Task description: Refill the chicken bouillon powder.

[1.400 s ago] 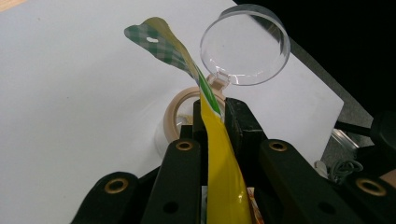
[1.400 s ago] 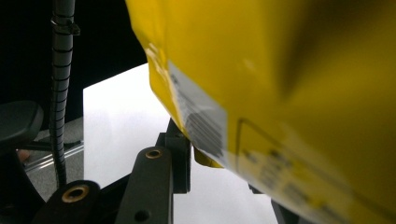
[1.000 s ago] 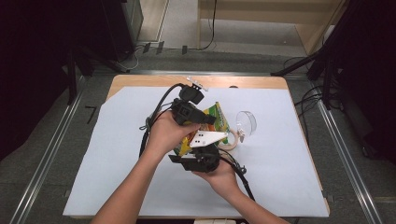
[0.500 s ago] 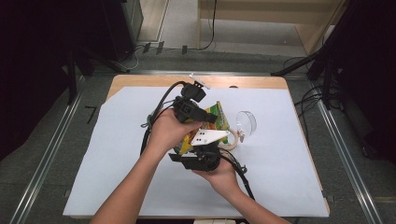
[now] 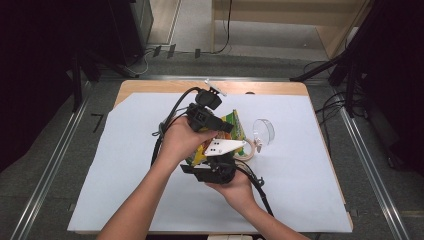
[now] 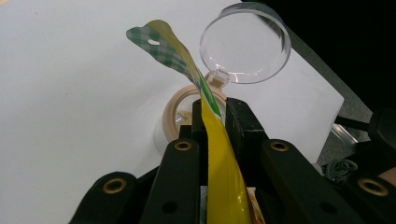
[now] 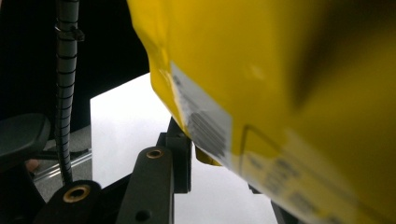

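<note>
Here, the left gripper (image 6: 212, 116) clamps the yellow bag (image 6: 224, 177) at its edge. The right gripper (image 7: 224, 154) holds the bag's lower part, above an open jar (image 6: 187, 109).

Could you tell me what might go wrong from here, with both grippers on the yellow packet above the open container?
1. The left gripper pinches only the thin top edge of the yellow packet; it could slip or tear unevenly if pulled.
2. If the packet opens suddenly, its contents may miss the beige container below and land on the white table cover.
3. The clear lid stands up close behind the packet, so a jerk could knock it.
</note>
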